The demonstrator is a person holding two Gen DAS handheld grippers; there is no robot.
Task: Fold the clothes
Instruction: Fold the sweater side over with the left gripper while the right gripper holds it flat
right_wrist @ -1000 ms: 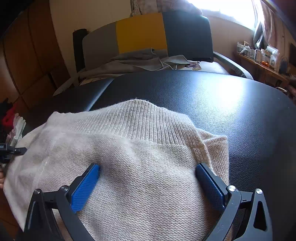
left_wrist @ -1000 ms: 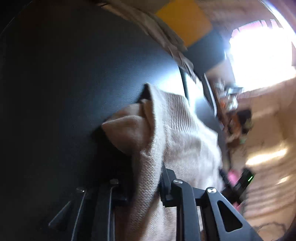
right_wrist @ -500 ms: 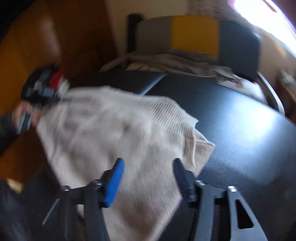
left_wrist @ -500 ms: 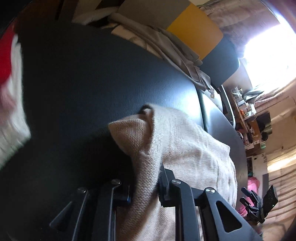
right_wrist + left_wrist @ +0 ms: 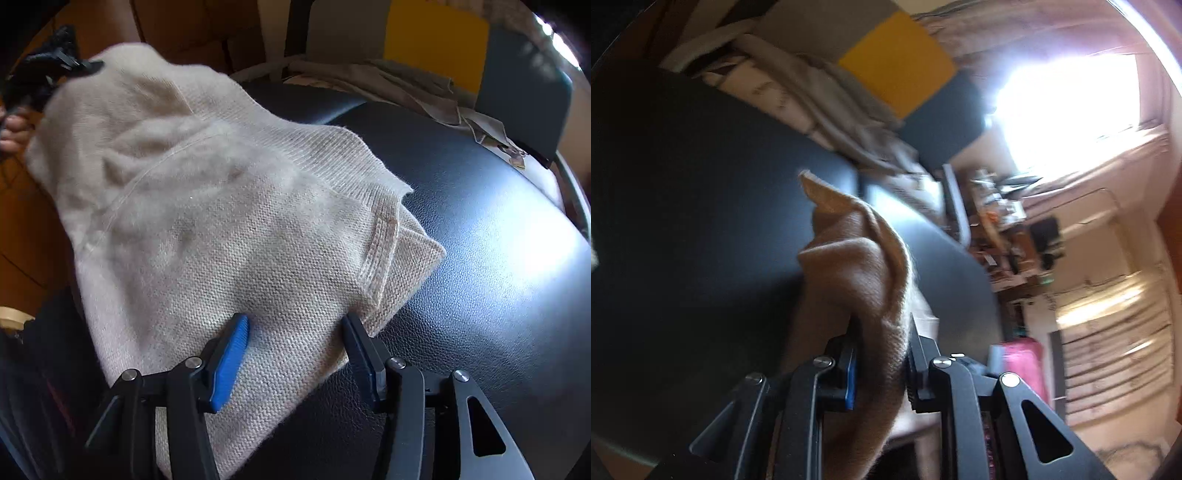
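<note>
A cream knit sweater (image 5: 229, 206) lies half on the black padded counter (image 5: 498, 258), its near corner at 6 o'clock and its far end raised toward 10 o'clock. There the left tongs (image 5: 55, 66), gripped in a person's hand (image 5: 13, 129), hold it aloft; the left wrist view shows those tongs (image 5: 881, 354) pinching a thick bunch of the knit between their pads. Their jaws have just been closing further on the fabric. The right tongs (image 5: 295, 354) sit low over the near corner, jaws half spread with the cloth between them; the pads seem to straddle the knit rather than press it. Loose clothes (image 5: 388, 81) wait on the chair (image 5: 436, 40) at 1 o'clock. The sweater looks soft, fuzzy and light, sagging freely between the lifted end and the counter, so it should drape rather than hold a crease. Its ribbed hem (image 5: 332, 158) and the stitched seam (image 5: 380, 251) near 3 o'clock look like the firmest places to take hold, being less likely to stretch or slip.
</note>
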